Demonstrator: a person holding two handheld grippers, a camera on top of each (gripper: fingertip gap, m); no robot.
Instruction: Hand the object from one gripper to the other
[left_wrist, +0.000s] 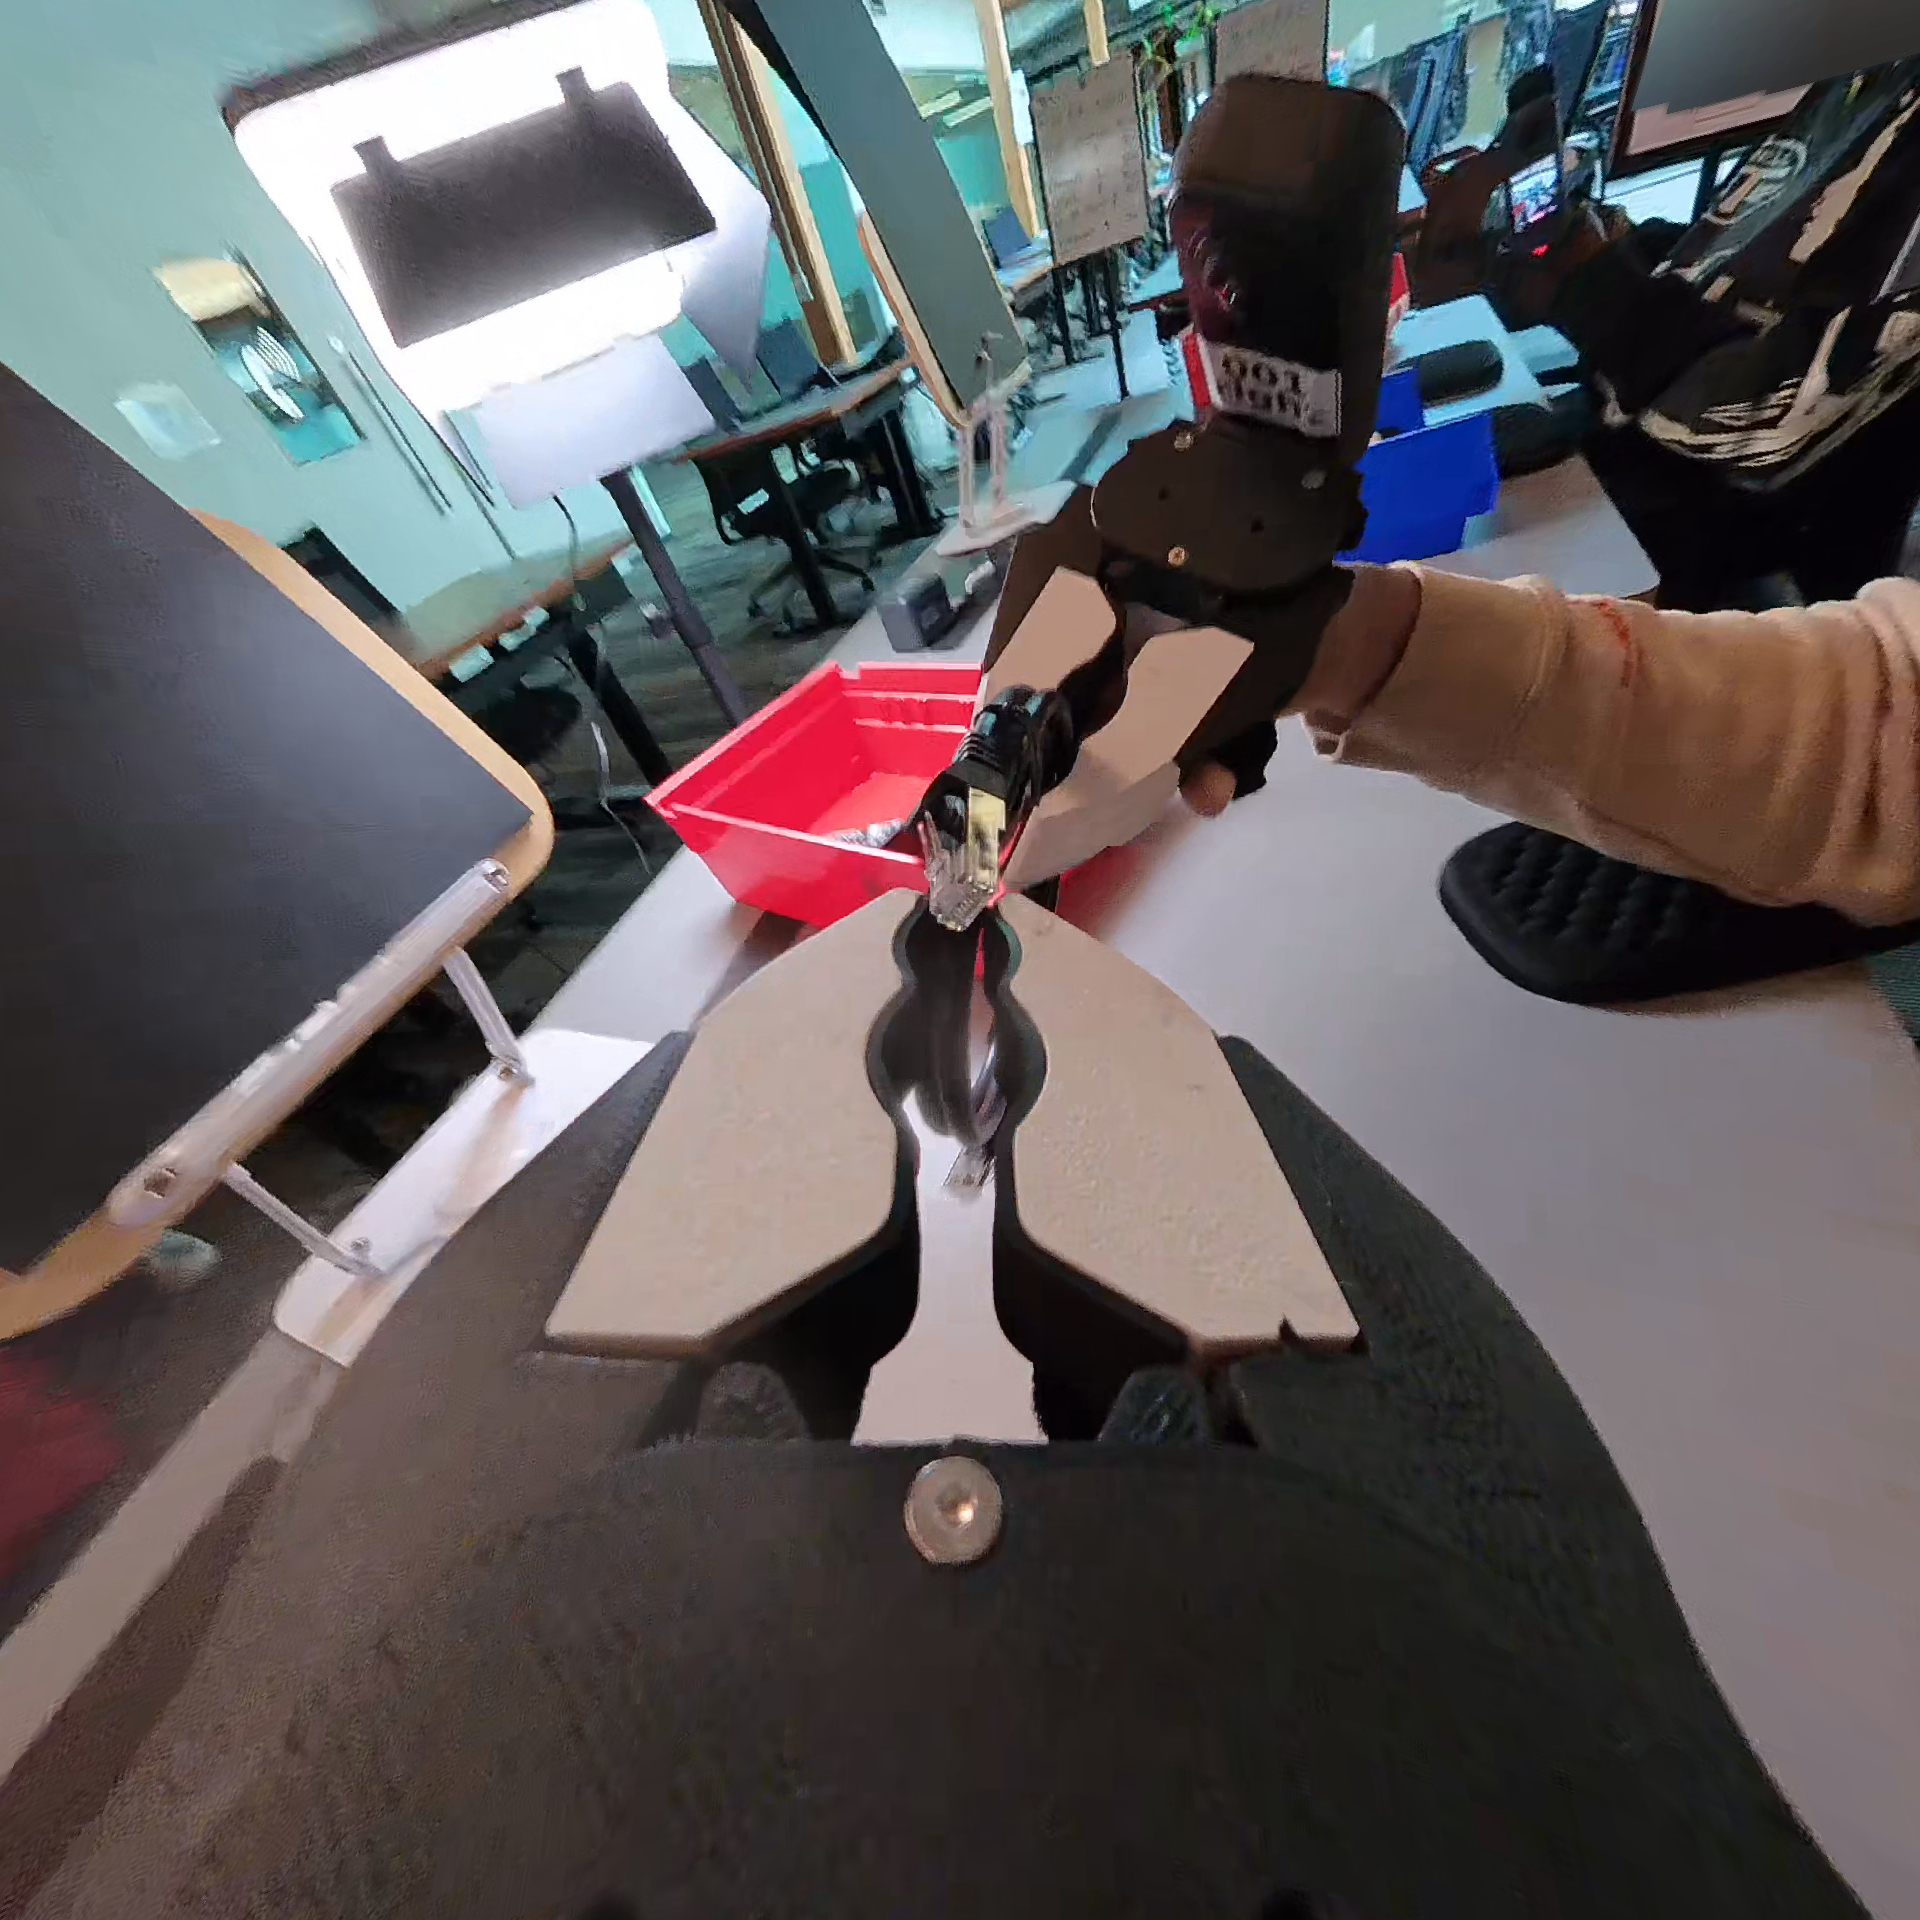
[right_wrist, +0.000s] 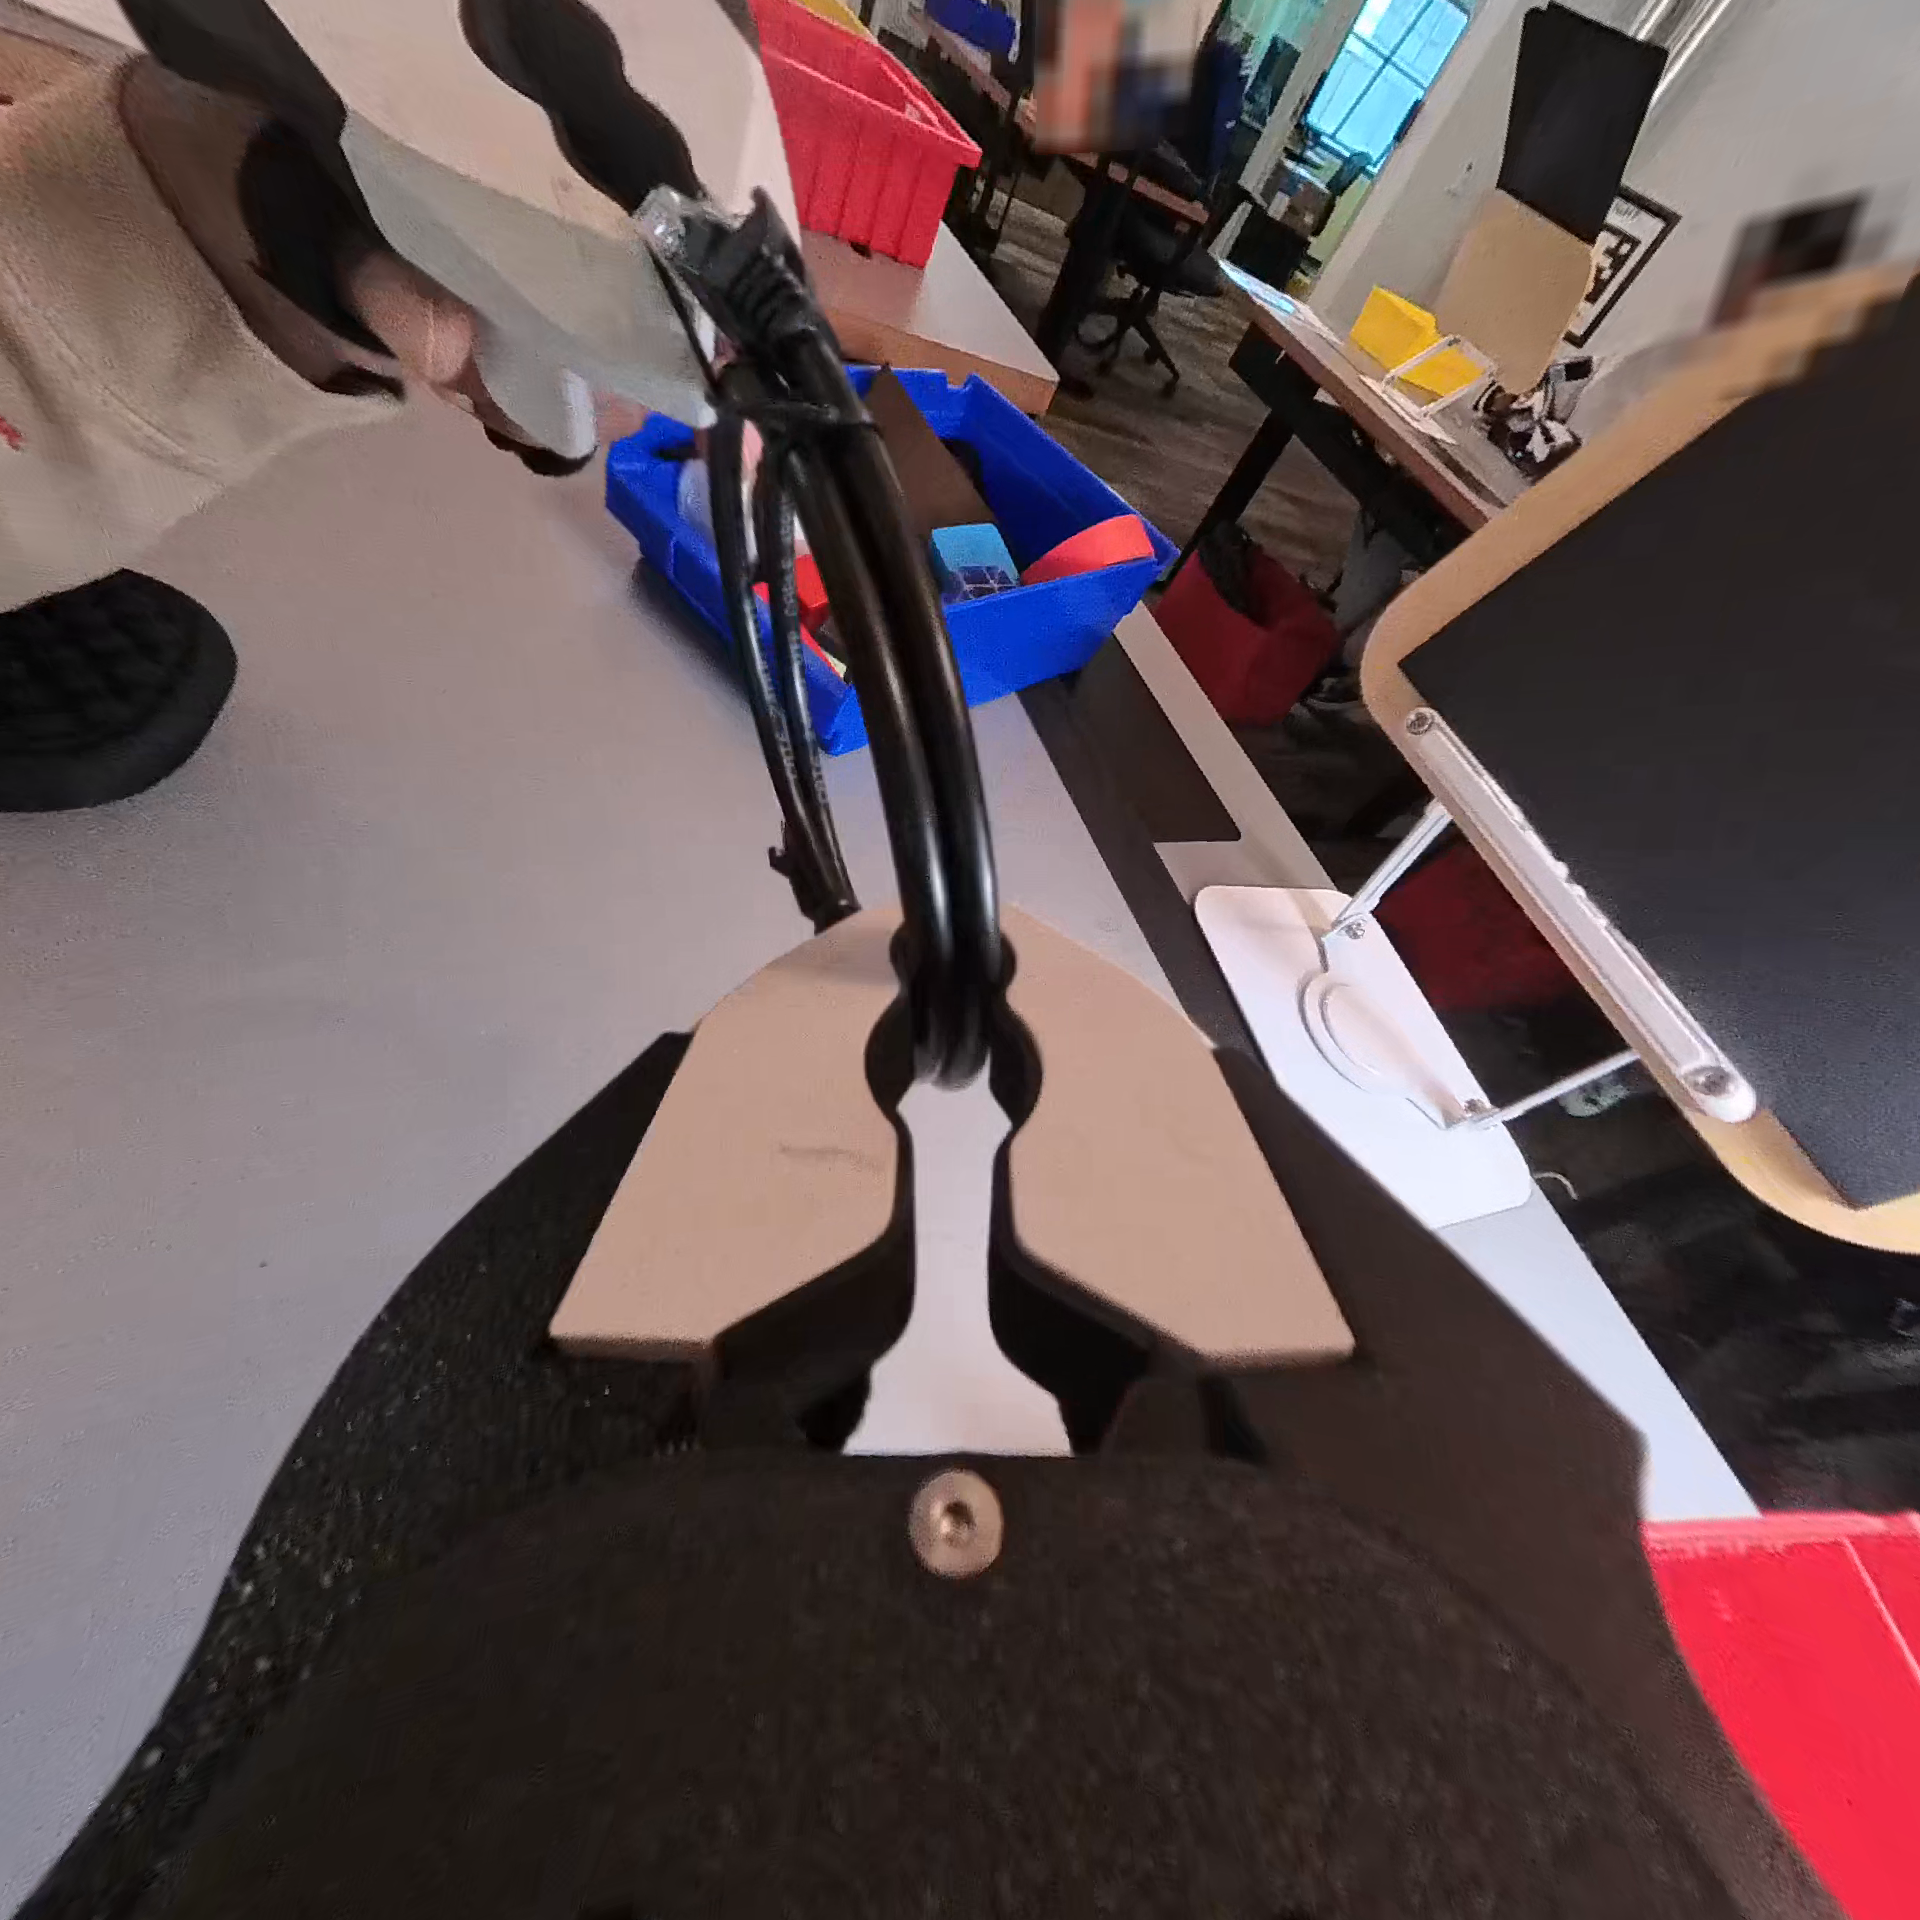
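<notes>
A black bundled network cable (right_wrist: 914, 644) with clear plugs hangs between both grippers above the grey table (right_wrist: 364, 831). My right gripper (right_wrist: 951, 935) is shut on the cable's looped end. My left gripper (left_wrist: 956, 914) is shut on the other end; black cable shows in its finger gap and a clear plug (left_wrist: 961, 862) sticks out past its tips. In the left wrist view the right gripper (left_wrist: 1039, 790) comes in from the upper right, held by a hand in a cream sleeve, with the cable (left_wrist: 1013, 743) at its fingers. In the right wrist view the left gripper (right_wrist: 675, 249) is at the upper left.
A red bin (left_wrist: 800, 790) sits on the table just behind the hand-over. A blue bin (right_wrist: 1018, 623) with small items stands near the table edge. A black wrist rest (left_wrist: 1621, 914) lies by the sleeve. Black boards on stands (left_wrist: 208, 810) (right_wrist: 1714, 779) flank the table.
</notes>
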